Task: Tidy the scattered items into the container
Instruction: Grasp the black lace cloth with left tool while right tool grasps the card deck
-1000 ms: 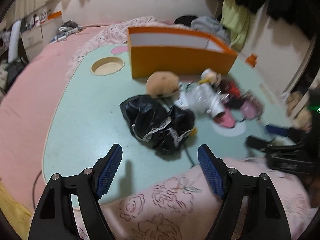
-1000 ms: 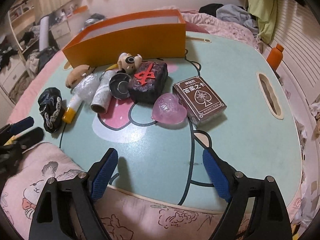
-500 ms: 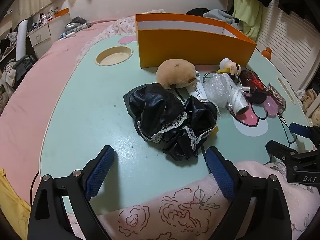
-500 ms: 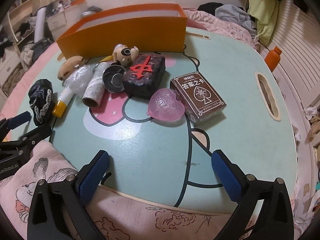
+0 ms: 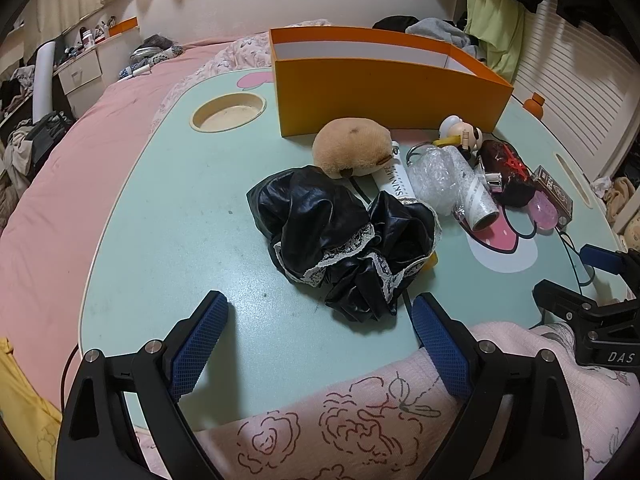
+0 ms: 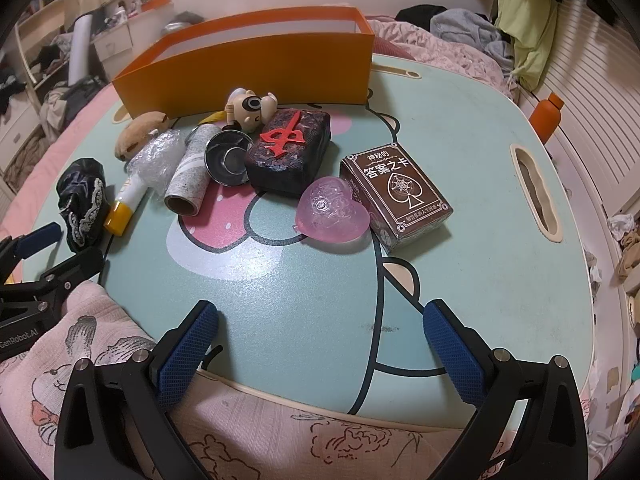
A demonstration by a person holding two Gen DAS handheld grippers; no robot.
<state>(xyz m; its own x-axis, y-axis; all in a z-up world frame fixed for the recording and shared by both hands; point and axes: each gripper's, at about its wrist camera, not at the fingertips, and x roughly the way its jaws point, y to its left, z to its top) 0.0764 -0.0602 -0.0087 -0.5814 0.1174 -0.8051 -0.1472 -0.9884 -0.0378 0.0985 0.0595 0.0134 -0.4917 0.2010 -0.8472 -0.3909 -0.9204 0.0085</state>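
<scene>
Nothing is picked yet: both the left tool and right tool stand apart and hold nothing. Just ahead of the left tool lies the black cloth; next it should close on it and carry it to the orange box.

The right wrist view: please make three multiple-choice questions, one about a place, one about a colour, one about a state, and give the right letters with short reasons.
1. Where does the pink heart lie?
A. inside the orange box
B. against the brown card box
C. under the black cloth

2. What colour is the character on the dark mahjong block?
A. red
B. green
C. white

3. How is the right gripper?
A. shut on the heart
B. shut on nothing
C. open, holding nothing

Answers: 1 B, the heart touches the brown card box on the table. 2 A, the raised sign is red. 3 C, its jaws stand wide apart over bare table.
</scene>
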